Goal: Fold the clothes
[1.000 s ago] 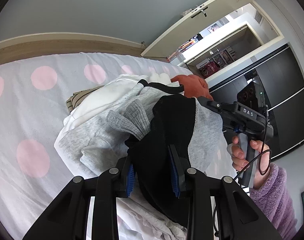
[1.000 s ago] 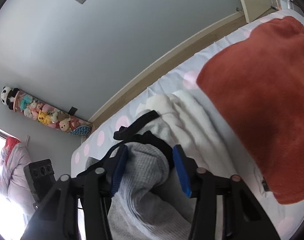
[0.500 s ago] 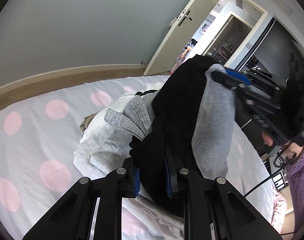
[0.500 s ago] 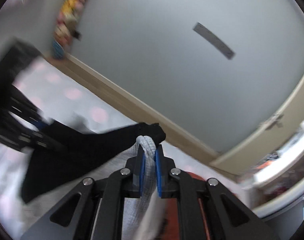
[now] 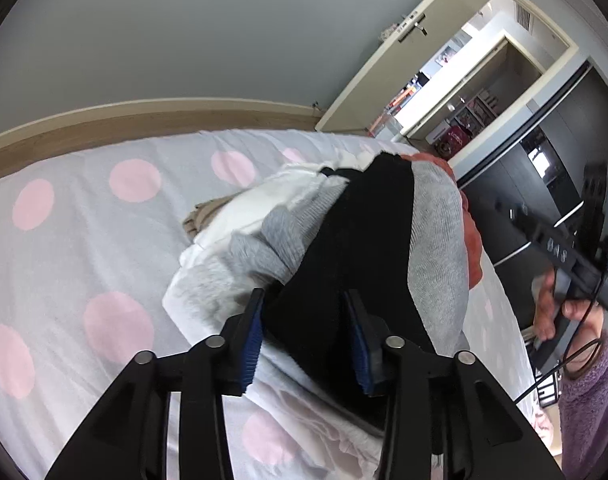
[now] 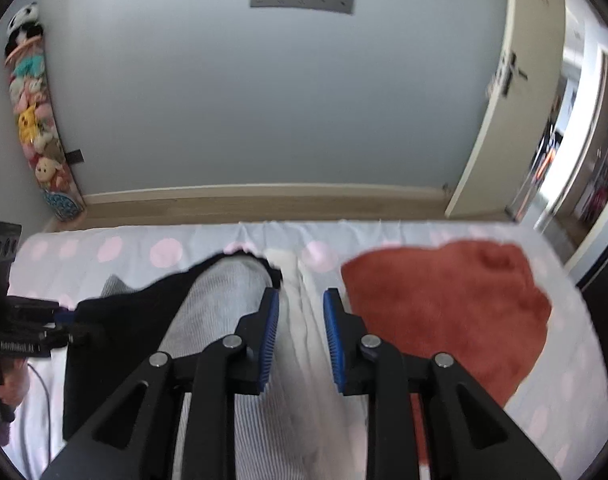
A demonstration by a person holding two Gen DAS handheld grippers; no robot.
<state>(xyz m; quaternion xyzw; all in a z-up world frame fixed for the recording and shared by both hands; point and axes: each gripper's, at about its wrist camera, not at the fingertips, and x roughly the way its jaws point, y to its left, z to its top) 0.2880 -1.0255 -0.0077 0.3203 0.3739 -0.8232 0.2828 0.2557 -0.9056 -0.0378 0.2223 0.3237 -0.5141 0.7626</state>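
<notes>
Half a second ago the right gripper (image 6: pixel 300 336) was pinched tight on the grey edge of the garment and held up against the wall; it now points down over the bed, its jaws parting, with nothing pressed between the blue pads (image 6: pixel 269 340). The left gripper (image 5: pixel 306 338), which was clamped narrowly on the black cloth, is also widening its jaws; the black part of the garment (image 5: pixel 368 240) lies between its pads (image 5: pixel 253 344), though whether they still press on it I cannot tell. This black and grey garment is draped over the pile of clothes (image 5: pixel 240 232), white and pale grey pieces heaped on the bed sheet (image 5: pixel 84 240) with pink dots. In the right wrist view the grey ribbed side (image 6: pixel 220 300) runs just left of the jaws, the black side spreading further left, and a rust-red blanket (image 6: pixel 456 304) lies to the right on the sheet. A hand (image 5: pixel 552 312) in a purple fleece sleeve (image 5: pixel 592 400) grips the right gripper's handle at the edge of the left wrist view.
</notes>
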